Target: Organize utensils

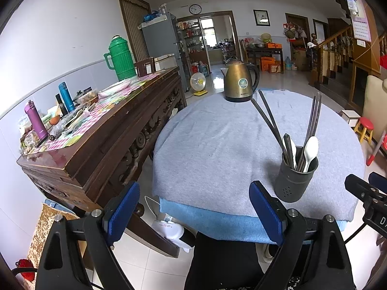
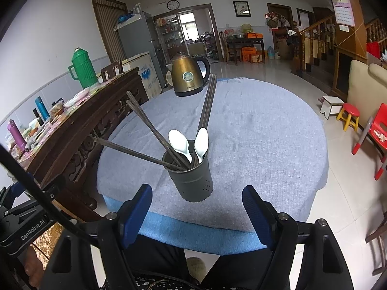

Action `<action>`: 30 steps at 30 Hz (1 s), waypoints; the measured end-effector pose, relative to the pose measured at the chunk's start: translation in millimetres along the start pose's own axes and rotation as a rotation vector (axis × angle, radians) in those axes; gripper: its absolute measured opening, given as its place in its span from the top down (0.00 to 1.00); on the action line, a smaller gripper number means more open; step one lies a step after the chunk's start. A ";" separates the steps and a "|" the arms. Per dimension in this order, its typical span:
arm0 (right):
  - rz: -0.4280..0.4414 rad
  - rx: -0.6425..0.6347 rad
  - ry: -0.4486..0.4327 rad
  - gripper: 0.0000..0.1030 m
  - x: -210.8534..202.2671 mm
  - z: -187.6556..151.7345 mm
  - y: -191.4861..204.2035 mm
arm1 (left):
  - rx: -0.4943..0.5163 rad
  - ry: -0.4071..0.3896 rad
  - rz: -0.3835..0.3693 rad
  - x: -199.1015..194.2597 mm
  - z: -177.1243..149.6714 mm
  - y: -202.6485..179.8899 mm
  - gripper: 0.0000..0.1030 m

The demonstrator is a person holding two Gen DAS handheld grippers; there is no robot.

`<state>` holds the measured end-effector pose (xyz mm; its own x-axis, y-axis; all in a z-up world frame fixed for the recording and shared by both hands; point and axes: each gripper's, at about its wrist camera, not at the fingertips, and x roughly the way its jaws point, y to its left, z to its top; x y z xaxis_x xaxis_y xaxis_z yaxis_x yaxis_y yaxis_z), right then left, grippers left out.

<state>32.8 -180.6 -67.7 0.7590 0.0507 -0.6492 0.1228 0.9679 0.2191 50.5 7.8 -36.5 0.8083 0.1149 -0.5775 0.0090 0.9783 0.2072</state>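
— Where are the utensils?
— I see the chopsticks [image 2: 154,135] and two white spoons [image 2: 202,142] standing in the grey holder [image 2: 193,181], near the front edge of the surface [image 2: 266,133].
— And the grippers?
— My left gripper [image 1: 194,213] and right gripper [image 2: 197,215] both hang spread apart, holding nothing, short of the surface edge.

The holder [image 2: 191,181] stands on the table [image 2: 266,130] near its front edge, with the chopsticks [image 2: 205,106] and two spoons [image 2: 180,145] standing in it. Behind the holder, at the table's far edge, sits the kettle [image 2: 188,76]. Left of the holder, off the table, runs a sideboard [image 1: 101,145], with a thermos [image 1: 121,58] at its far end and bottles [image 1: 36,123] at its near end.
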 end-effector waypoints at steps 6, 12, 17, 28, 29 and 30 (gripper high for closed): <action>0.000 0.011 -0.006 0.23 -0.7 0.4 -3.5 | 0.006 -0.002 0.001 -1.5 0.3 -2.0 0.11; -0.002 0.022 -0.008 0.23 -1.6 -0.4 -6.5 | 0.011 -0.002 0.002 -2.7 -0.1 -3.6 0.11; -0.003 0.023 -0.008 0.23 -1.5 -0.4 -6.7 | 0.011 0.002 0.002 -2.0 -0.1 -3.0 0.11; -0.001 0.020 -0.001 0.23 -0.3 -1.6 -6.9 | 0.011 0.003 0.002 -1.4 -1.3 -3.1 0.11; -0.001 0.020 0.000 0.23 -0.2 -1.9 -6.8 | 0.011 0.003 0.003 -1.7 -1.3 -3.0 0.11; -0.001 0.020 -0.001 0.23 -0.3 -1.7 -6.8 | 0.010 0.003 0.001 -1.4 -1.2 -3.0 0.11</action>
<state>30.6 -186.8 -70.2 0.7593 0.0492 -0.6489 0.1366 0.9629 0.2329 48.7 4.9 -37.3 0.8064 0.1164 -0.5799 0.0143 0.9763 0.2159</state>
